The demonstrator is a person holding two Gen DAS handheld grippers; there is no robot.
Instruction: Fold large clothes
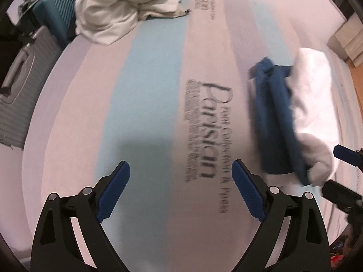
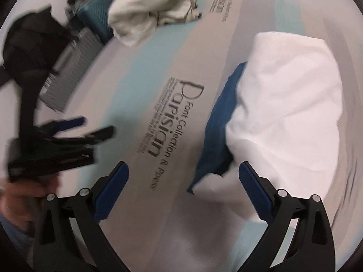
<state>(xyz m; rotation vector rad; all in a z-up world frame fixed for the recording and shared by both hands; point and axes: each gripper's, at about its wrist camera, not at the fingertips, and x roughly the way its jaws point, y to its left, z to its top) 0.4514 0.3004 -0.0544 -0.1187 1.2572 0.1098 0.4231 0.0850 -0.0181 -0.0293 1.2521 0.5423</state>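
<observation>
A white garment (image 2: 288,104) with a dark blue part (image 2: 217,136) lies bunched on the bed sheet (image 2: 140,90). In the left wrist view the white cloth (image 1: 315,95) and blue part (image 1: 276,113) lie to the right. My left gripper (image 1: 181,172) is open and empty over the sheet's printed lettering; it also shows in the right wrist view (image 2: 90,127). My right gripper (image 2: 183,172) is open, with the garment's near edge between its fingers, not gripped. Its fingers (image 1: 344,156) show at the right edge of the left wrist view.
A crumpled cream garment (image 1: 122,9) lies at the bed's far left corner, also in the right wrist view (image 2: 154,11). A teal suitcase (image 1: 59,11) and a grey suitcase (image 1: 20,86) stand beside the bed. A wooden floor (image 1: 356,86) shows at right.
</observation>
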